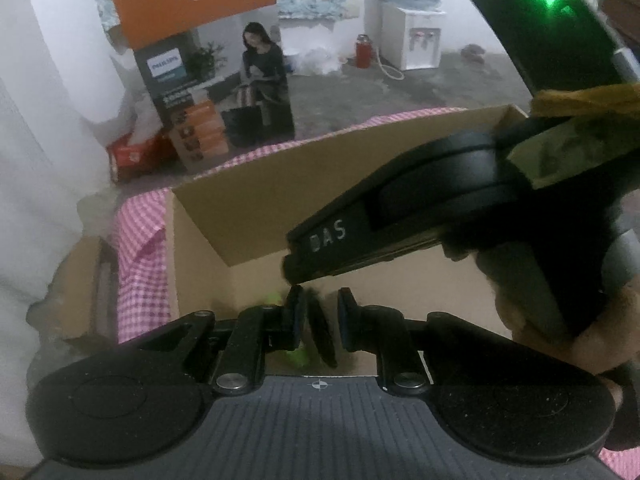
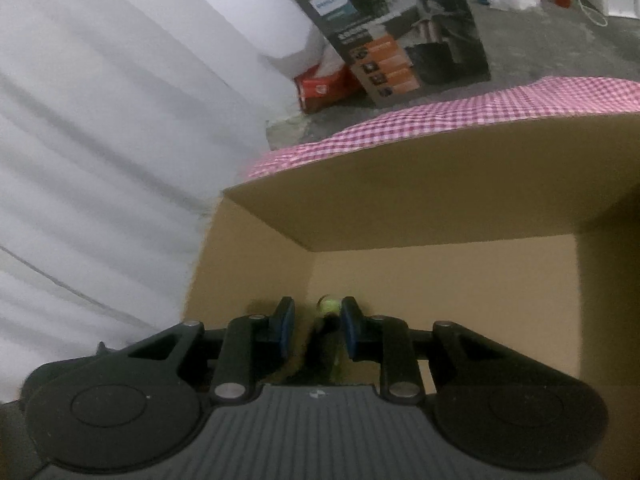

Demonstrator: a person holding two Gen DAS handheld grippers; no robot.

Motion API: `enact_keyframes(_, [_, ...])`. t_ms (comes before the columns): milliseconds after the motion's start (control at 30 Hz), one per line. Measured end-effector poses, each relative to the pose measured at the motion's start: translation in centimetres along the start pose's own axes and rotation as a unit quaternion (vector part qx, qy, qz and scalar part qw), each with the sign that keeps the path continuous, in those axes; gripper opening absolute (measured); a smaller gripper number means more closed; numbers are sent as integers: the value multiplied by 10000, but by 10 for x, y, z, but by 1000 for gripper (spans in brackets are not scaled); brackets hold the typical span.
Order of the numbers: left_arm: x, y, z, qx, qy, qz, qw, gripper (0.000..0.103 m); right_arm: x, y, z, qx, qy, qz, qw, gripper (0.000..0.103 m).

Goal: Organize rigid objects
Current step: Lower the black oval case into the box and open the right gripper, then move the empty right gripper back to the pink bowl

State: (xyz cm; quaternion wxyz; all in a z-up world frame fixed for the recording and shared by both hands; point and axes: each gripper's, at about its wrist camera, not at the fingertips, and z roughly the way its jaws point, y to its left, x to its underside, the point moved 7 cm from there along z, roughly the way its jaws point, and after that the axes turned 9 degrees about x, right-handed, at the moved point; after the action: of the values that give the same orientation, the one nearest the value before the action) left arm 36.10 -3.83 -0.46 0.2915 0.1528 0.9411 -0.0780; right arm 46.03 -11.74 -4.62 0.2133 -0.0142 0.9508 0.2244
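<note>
1. L gripper point(image 1: 320, 316) is over the open cardboard box point(image 1: 256, 188), pointing down into it. Jaws are near fully closed on a thin dark disc-like item point(image 1: 322, 332), held edge-on between the pads; can't ID it further.
2. R gripper point(image 2: 316, 330) is also over the box, jaws narrow. A yellow-green & black object point(image 2: 329, 308) sits between the pads, against the R pad; grip vs. just between can't be confirmed, blurred.
3. The box sits on a pink checked cloth point(image 1: 140, 240), near its left edge.
4. Beyond it on the floor is a printed Philips carton point(image 1: 212, 92).
</note>
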Motion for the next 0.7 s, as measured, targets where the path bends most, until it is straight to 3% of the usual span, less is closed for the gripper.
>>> enact_keyframes(333, [0,-3,-33,69,-321,-45,9994,24,-1,-5,-31,-276,-336,231,9988,29])
enact_keyframes(533, [18,-21,-83,311,-681,70,9972,27,22,-10,-97,-551,-828,214,9948,29])
enact_keyframes(700, [51,-43,-132,691,-1040,141,9921,33,74,-20,-183,-655,-1452,26,9872,29])
